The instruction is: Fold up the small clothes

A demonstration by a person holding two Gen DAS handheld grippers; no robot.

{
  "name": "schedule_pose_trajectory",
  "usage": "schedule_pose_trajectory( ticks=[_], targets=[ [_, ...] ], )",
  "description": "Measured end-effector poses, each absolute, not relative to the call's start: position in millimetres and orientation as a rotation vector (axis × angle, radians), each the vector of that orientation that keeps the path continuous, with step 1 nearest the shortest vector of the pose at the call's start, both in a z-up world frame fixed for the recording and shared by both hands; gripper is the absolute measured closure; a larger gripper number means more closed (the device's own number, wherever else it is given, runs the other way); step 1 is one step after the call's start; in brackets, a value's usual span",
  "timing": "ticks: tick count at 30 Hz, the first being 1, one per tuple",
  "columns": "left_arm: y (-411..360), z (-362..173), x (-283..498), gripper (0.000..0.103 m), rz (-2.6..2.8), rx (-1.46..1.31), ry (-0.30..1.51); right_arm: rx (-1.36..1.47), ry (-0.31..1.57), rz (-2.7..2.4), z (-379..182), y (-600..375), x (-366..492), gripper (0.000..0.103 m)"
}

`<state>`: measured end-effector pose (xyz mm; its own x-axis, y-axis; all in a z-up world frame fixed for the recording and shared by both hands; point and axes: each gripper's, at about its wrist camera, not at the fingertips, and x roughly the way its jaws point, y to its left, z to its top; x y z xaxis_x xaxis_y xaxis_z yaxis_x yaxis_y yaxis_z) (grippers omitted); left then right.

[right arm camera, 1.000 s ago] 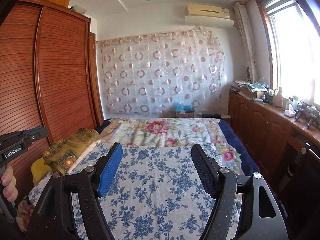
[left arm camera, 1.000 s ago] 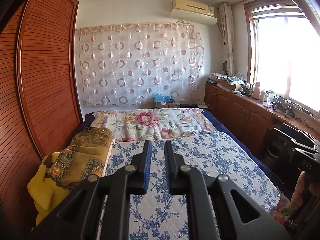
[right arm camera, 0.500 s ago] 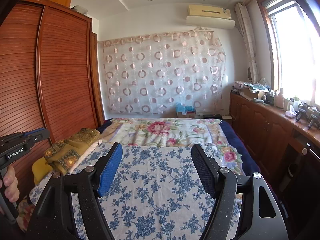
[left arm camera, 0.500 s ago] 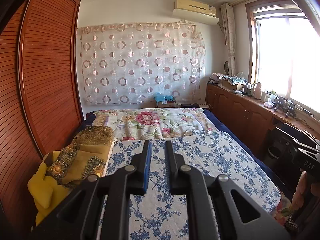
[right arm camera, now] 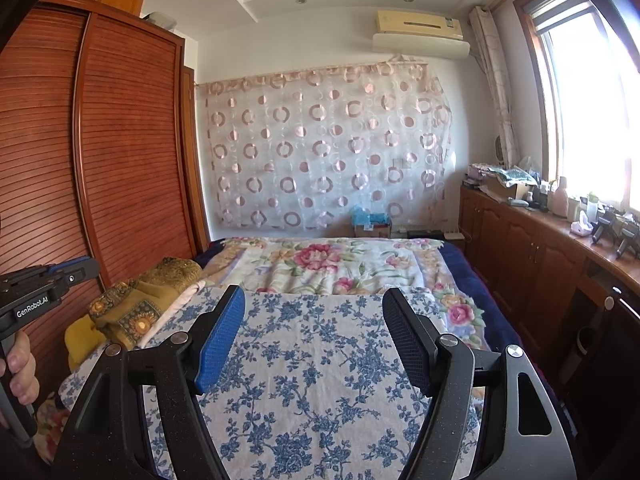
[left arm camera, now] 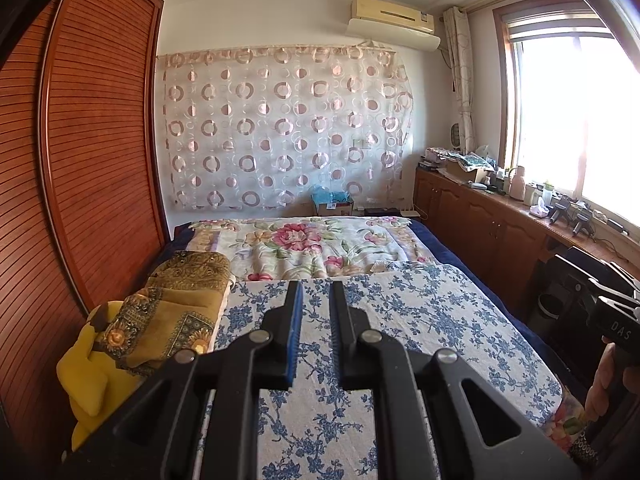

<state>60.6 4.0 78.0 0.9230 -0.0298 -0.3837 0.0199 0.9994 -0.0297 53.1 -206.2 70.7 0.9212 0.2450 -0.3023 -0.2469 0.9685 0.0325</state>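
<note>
No small garment can be picked out in either view. The nearest cloth is the blue-flowered sheet spread flat over the near half of the bed; beyond it lies a pink-flowered quilt, and along the bed's left edge a mustard patterned pile on something yellow, folded or bunched, cannot tell which, nor whether it is clothing.

Left gripper: fingers nearly together, narrow gap, nothing between them. Right gripper: fingers wide apart, empty. Both hang above the sheet, pointed down the bed toward the dotted curtain; neither touches cloth.

Step in hand, as a judgement: grippers idle over the work surface. This fits a stage where the garment is out of frame waiting to be brought in, or one where it is folded and set aside. No next move is settled by these views.
</note>
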Motion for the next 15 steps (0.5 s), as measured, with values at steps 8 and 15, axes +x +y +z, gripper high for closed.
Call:
schedule_pose_trajectory(
  ticks=[8, 15],
  targets=[
    [5.2, 77.7, 60.4, 0.093, -0.026, -0.023, 0.393, -0.006, 0.310, 0.253, 70.3, -204.6, 55.3, 0.030],
    [6.7, 77.5, 60.9, 0.093, -0.023, -0.024, 0.392, -0.006, 0.308, 0.252, 69.6, -205.1, 55.2, 0.030]
  ],
)
